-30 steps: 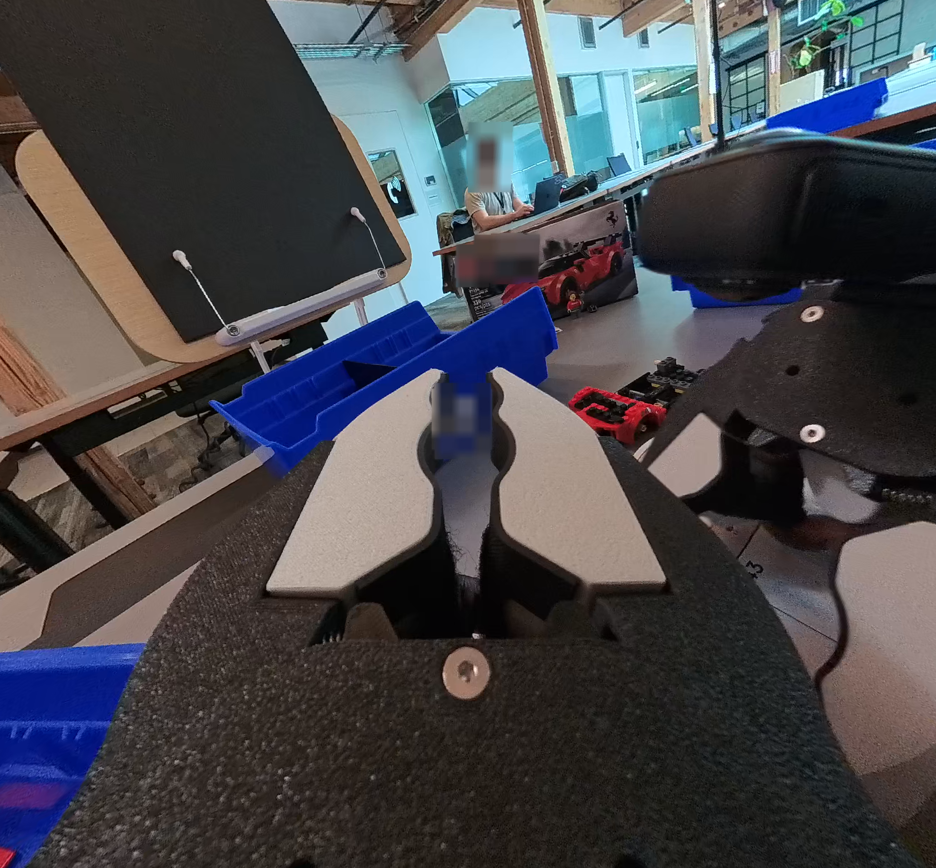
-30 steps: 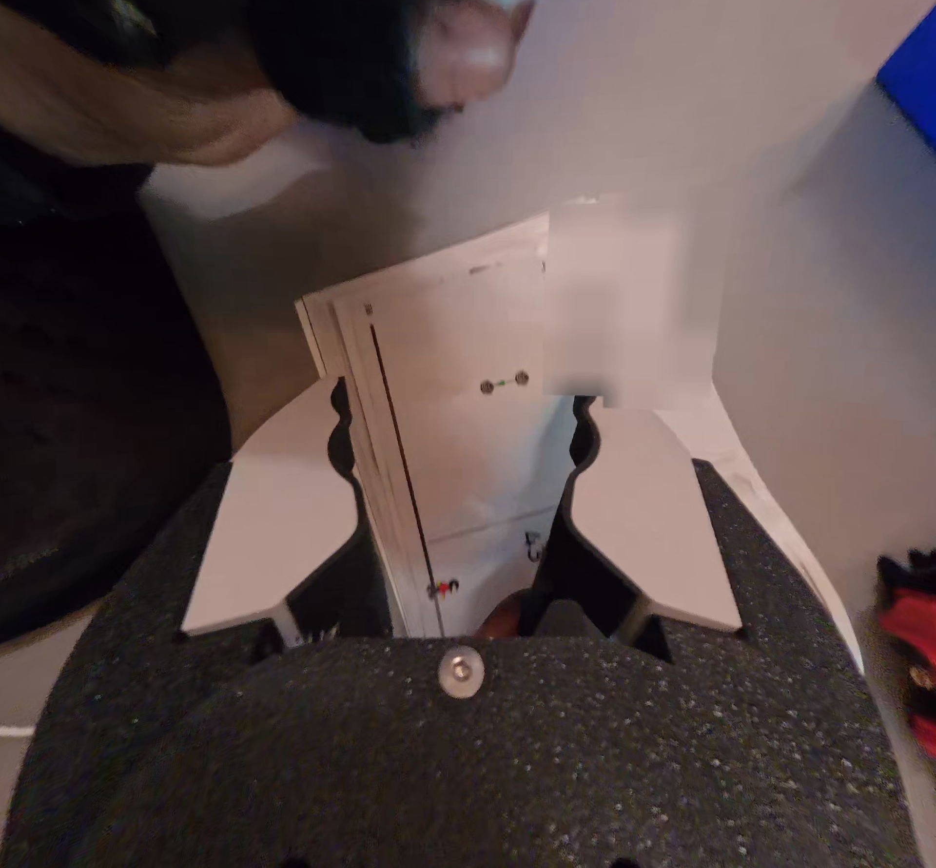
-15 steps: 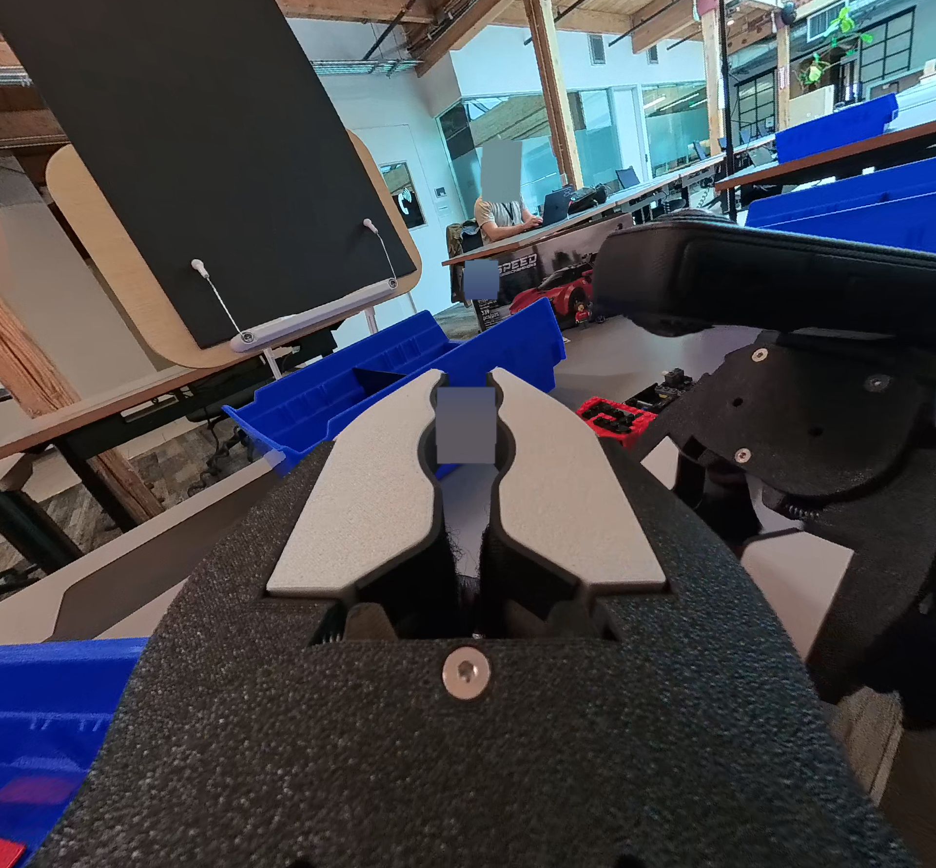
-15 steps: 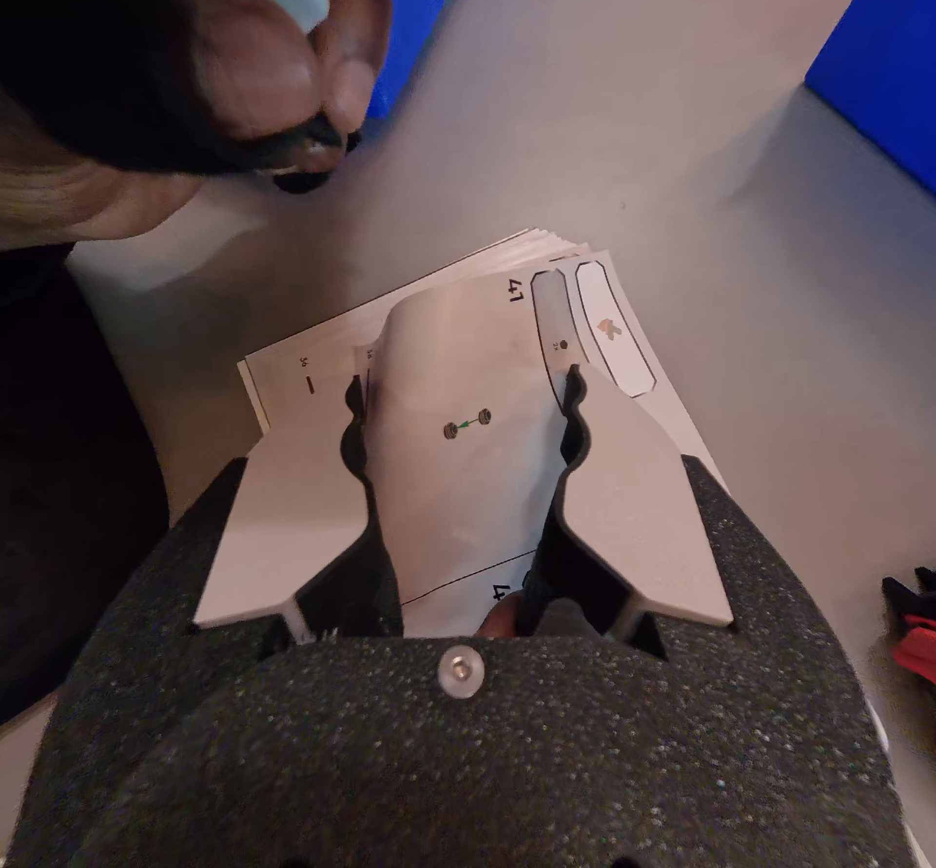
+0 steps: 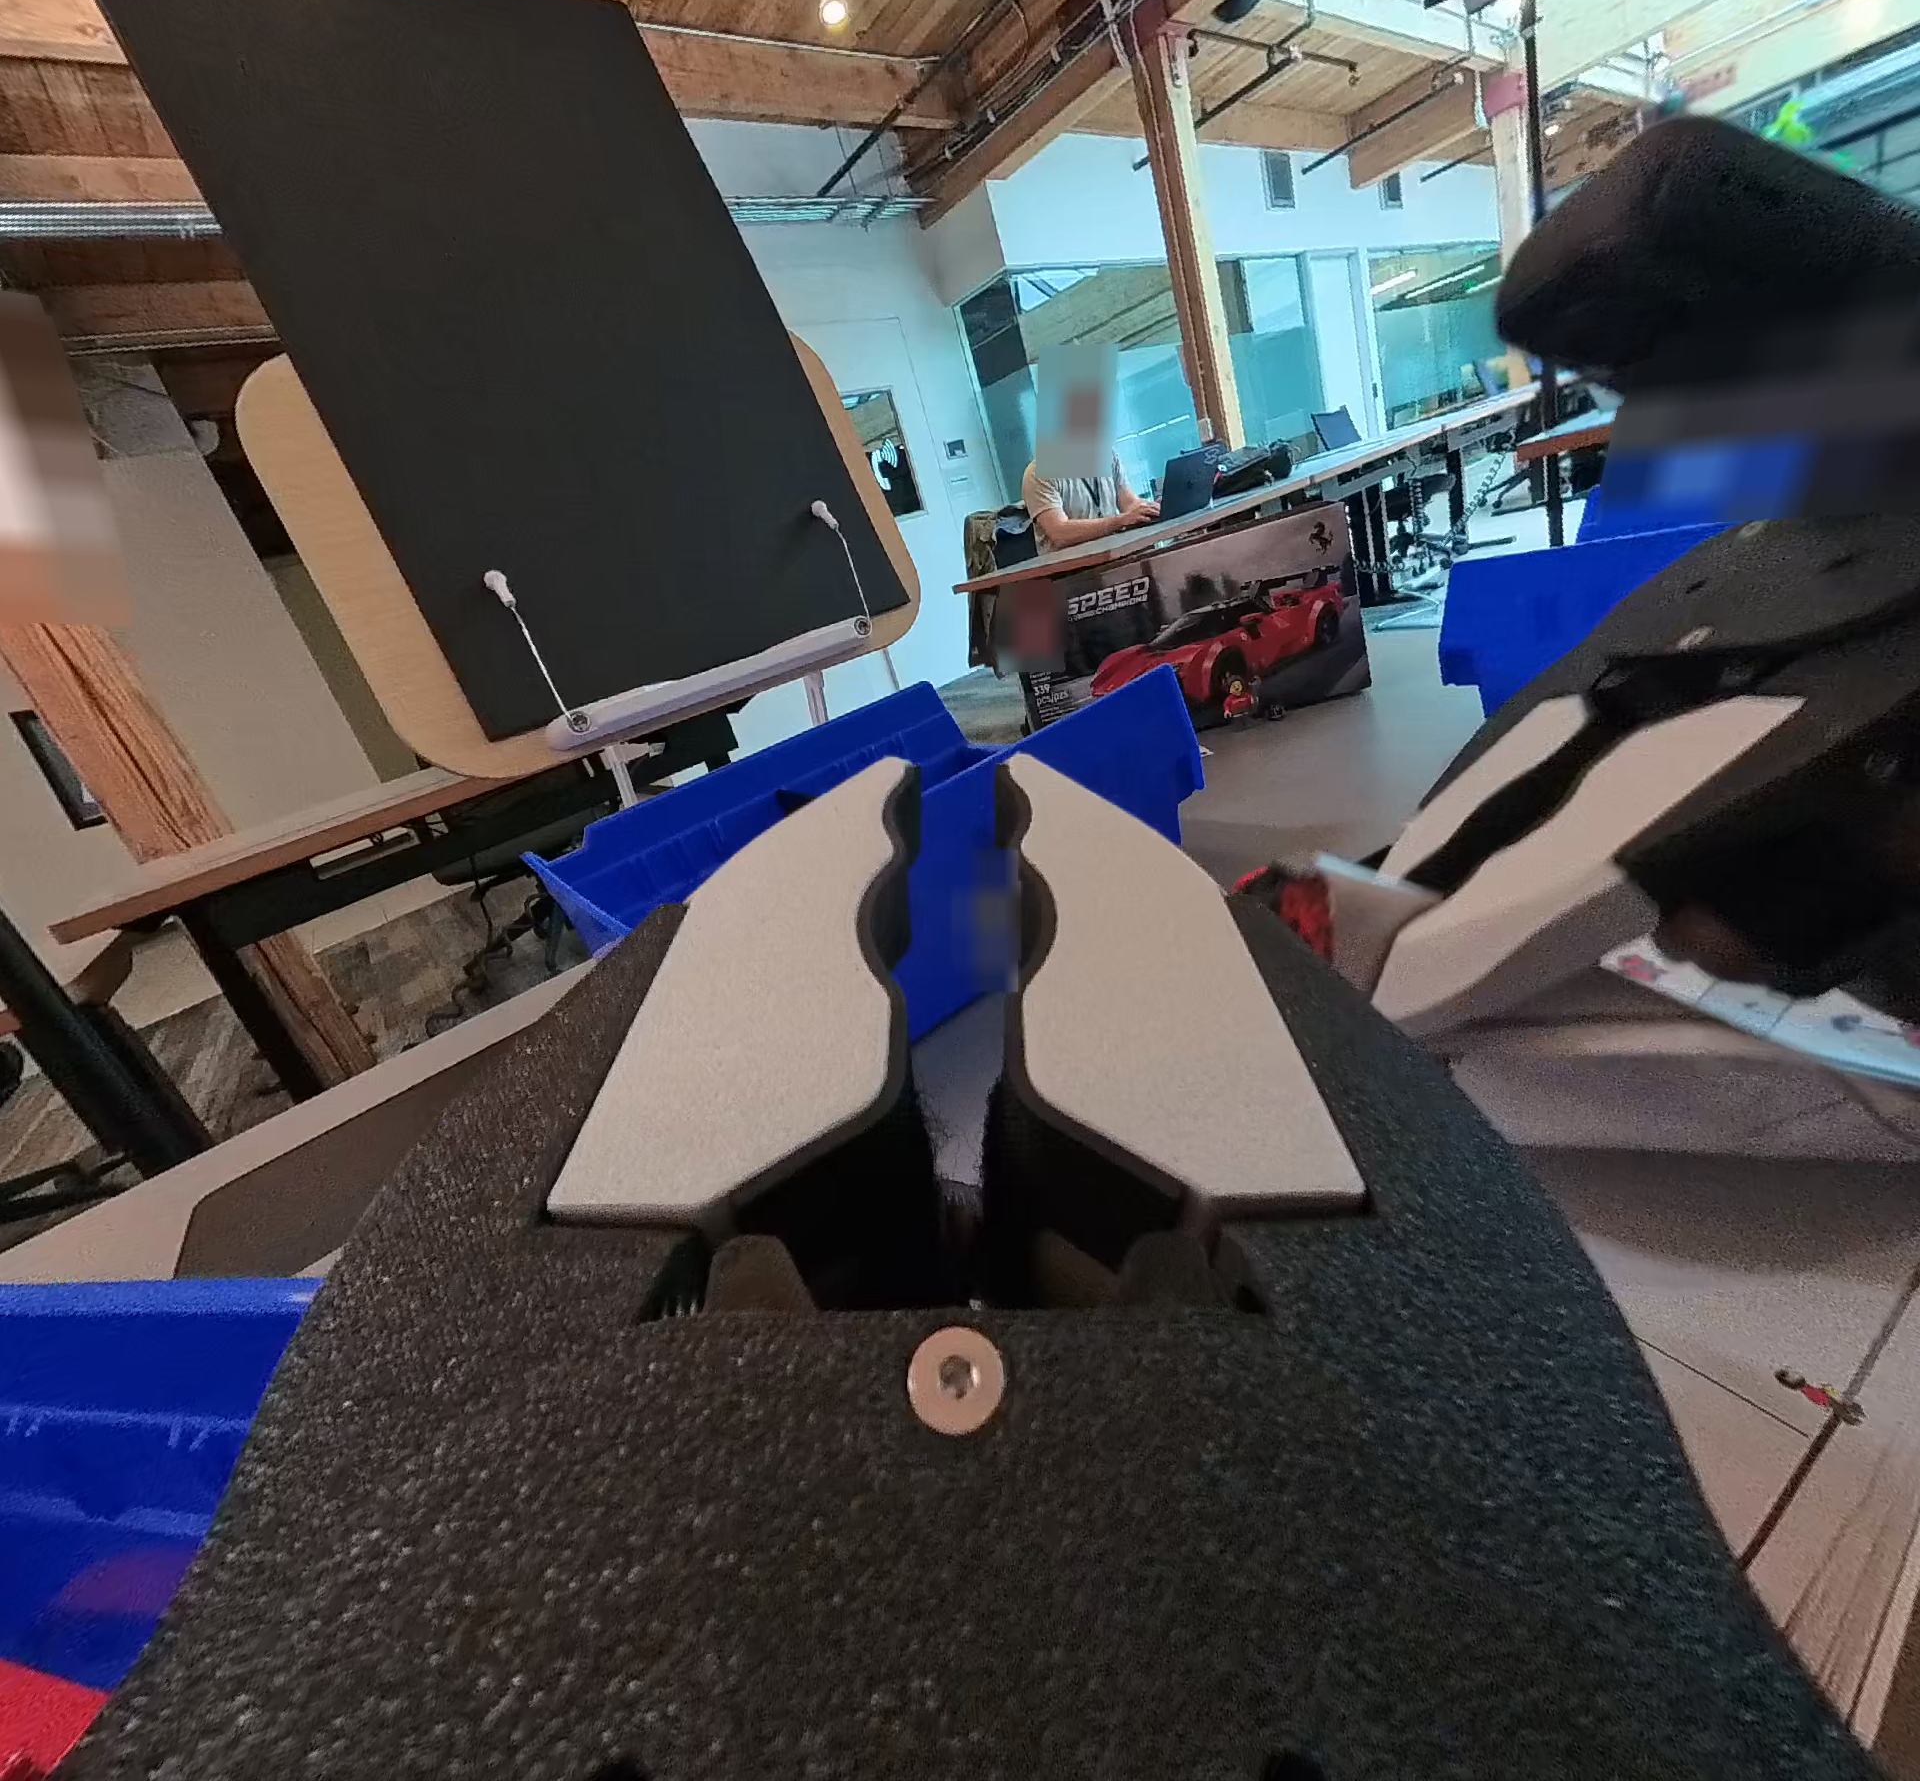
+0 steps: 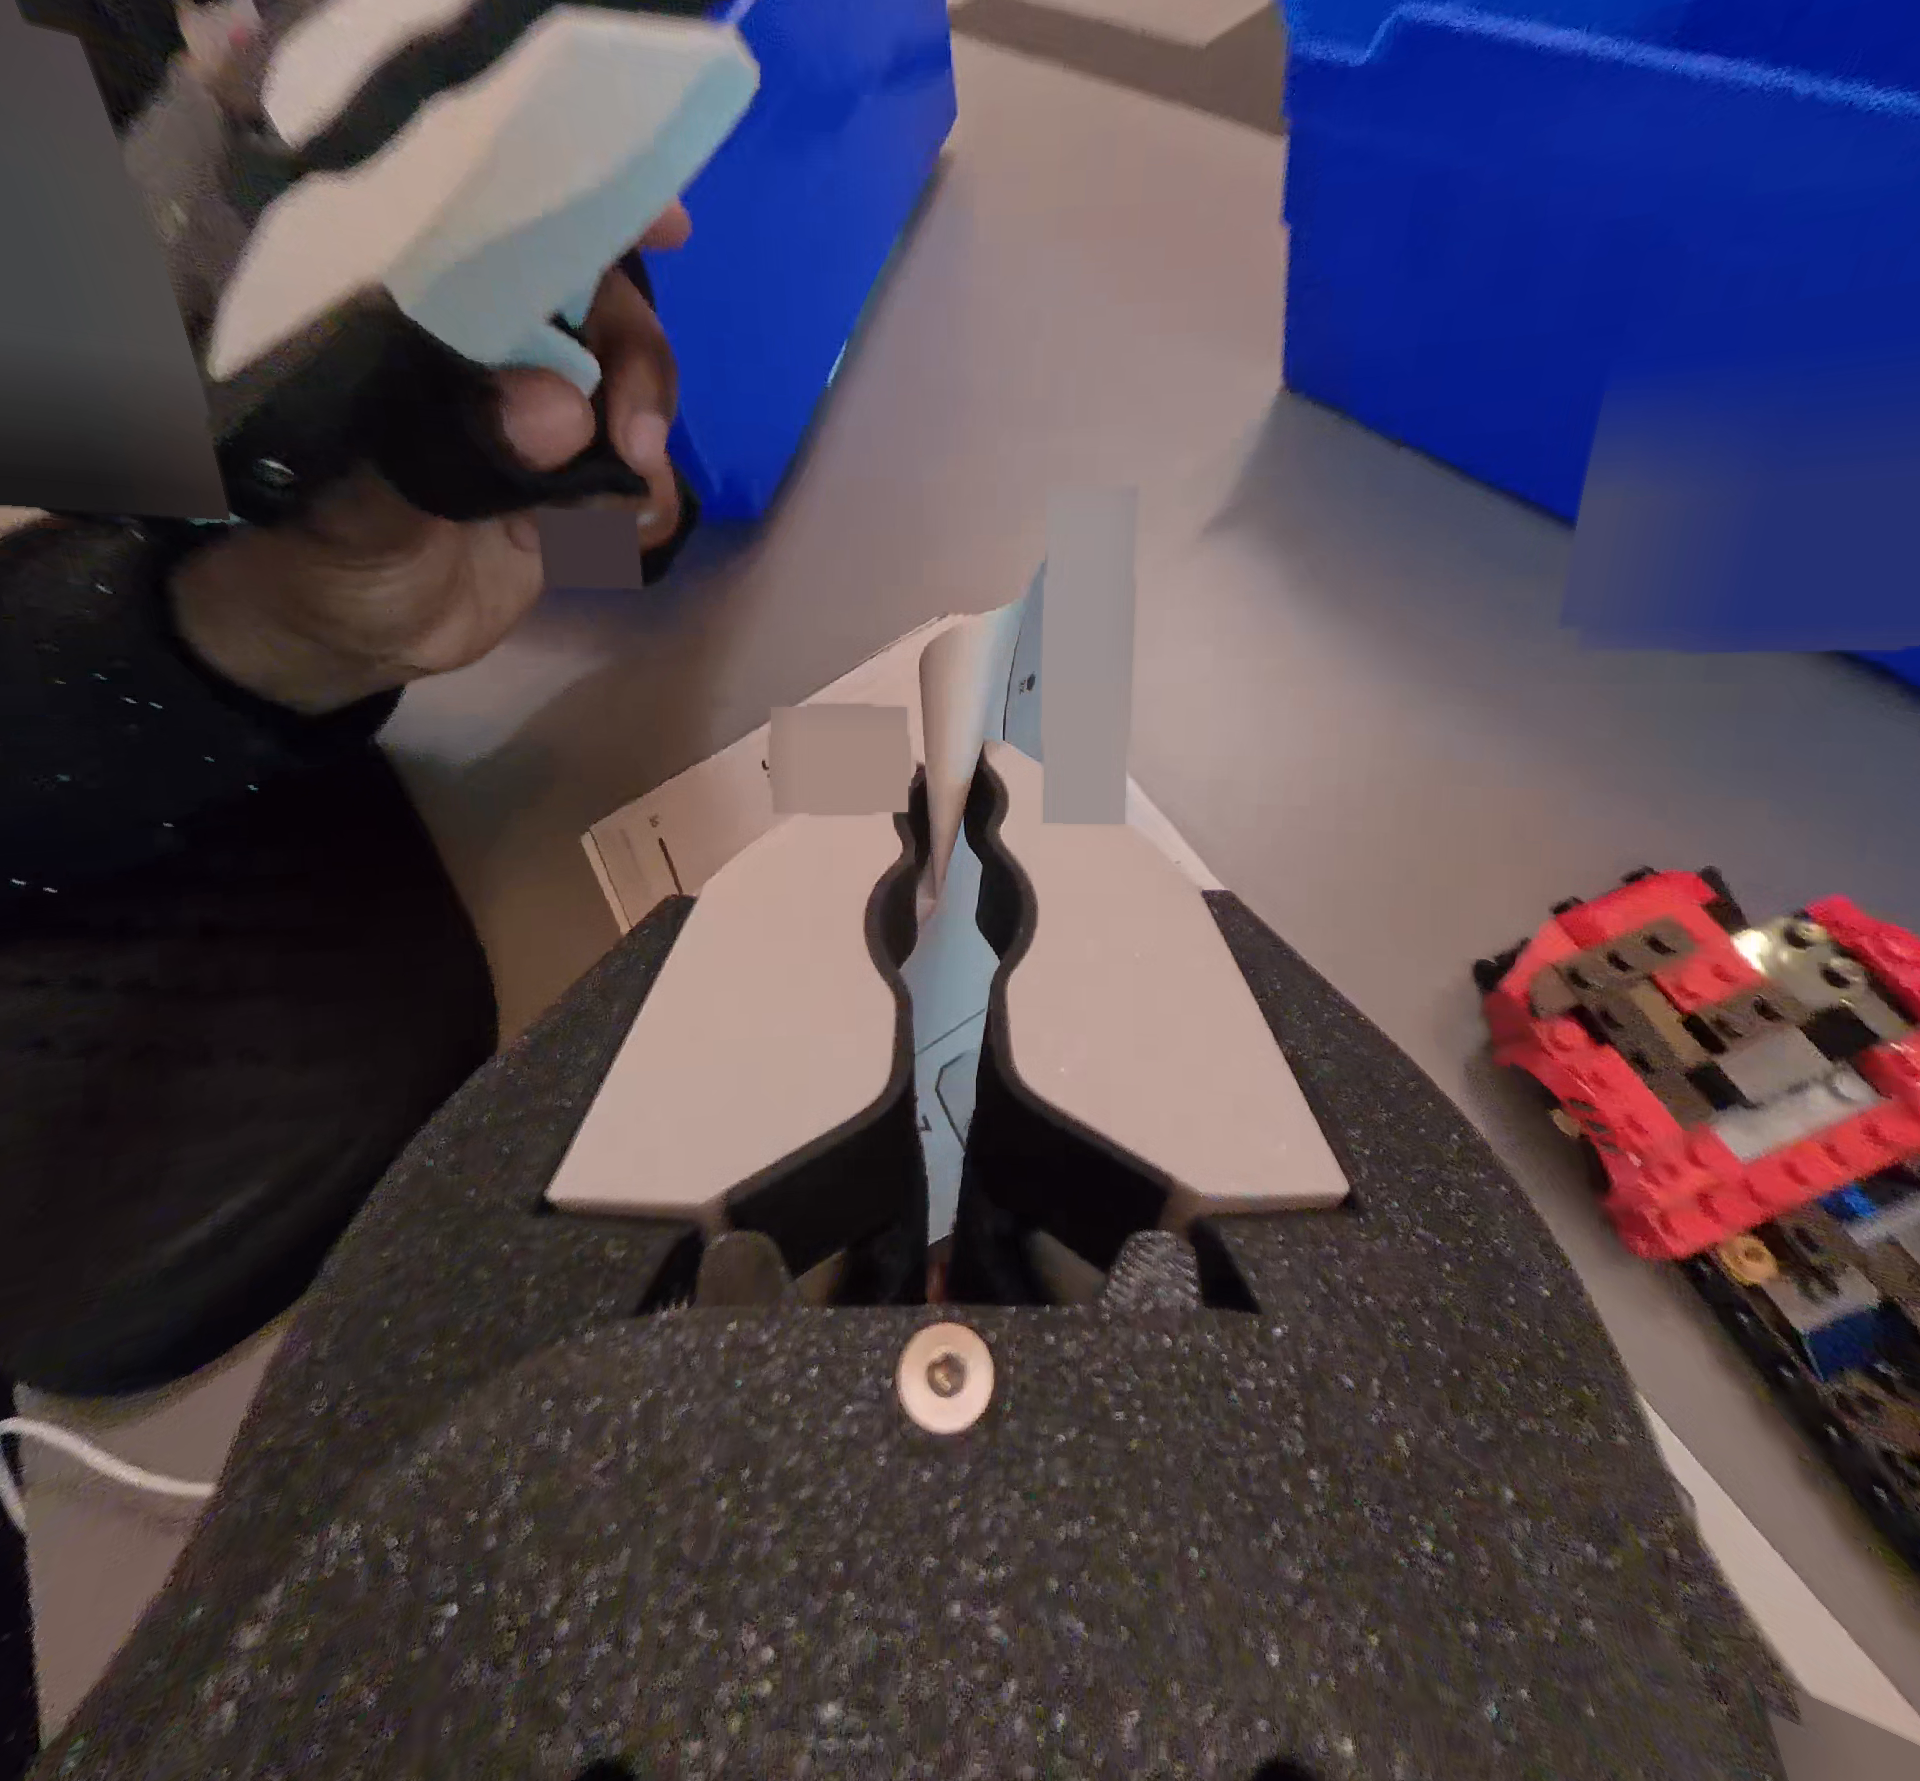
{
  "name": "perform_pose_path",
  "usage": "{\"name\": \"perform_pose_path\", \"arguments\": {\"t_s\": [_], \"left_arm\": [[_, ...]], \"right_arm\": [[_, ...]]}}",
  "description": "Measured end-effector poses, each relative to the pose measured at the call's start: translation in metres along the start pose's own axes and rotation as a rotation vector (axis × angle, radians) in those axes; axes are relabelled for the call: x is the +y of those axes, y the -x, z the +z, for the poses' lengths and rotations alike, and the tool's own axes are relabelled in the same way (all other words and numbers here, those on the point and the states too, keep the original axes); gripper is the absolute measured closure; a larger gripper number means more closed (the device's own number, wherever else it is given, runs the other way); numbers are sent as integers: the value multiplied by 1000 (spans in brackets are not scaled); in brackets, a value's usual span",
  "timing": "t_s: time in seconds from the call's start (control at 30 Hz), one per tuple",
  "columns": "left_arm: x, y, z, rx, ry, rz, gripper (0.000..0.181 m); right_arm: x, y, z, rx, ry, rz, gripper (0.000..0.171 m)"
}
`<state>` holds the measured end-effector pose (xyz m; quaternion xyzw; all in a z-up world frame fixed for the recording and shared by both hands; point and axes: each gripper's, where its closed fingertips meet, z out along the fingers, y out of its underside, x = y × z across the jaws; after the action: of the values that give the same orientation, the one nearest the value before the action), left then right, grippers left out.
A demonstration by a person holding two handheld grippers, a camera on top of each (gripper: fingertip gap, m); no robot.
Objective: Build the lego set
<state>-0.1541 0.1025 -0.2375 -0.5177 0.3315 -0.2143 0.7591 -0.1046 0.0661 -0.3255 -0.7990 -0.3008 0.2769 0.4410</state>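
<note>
Left wrist view: the left hand-held gripper (image 5: pixel 956 796) is held nearly closed on nothing, raised above the counter (image 5: pixel 1714 1212) and aimed at a blue bin (image 5: pixel 1101 755) at 12 o'clock; the set's box (image 5: pixel 1195 630) is seen beyond.

Right wrist view: a curled page of the instruction booklet (image 6: pixel 961 692) is pinched by the closed right hand-held gripper (image 6: pixel 945 796), while the part-built red lego car (image 6: pixel 1725 1045) is seen at 3 o'clock on the counter.
</note>
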Motion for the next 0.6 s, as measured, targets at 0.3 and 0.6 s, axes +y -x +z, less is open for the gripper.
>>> {"name": "perform_pose_path", "arguments": {"t_s": [0.3, 0.6], "left_arm": [[7, -8, 3, 95, 105, -51, 169], [76, -98, -34, 700, 684, -197, 169]], "right_arm": [[-24, 8, -40, -171, -304, 87, 164], [-24, 31, -37, -277, -329, 26, 158]]}}
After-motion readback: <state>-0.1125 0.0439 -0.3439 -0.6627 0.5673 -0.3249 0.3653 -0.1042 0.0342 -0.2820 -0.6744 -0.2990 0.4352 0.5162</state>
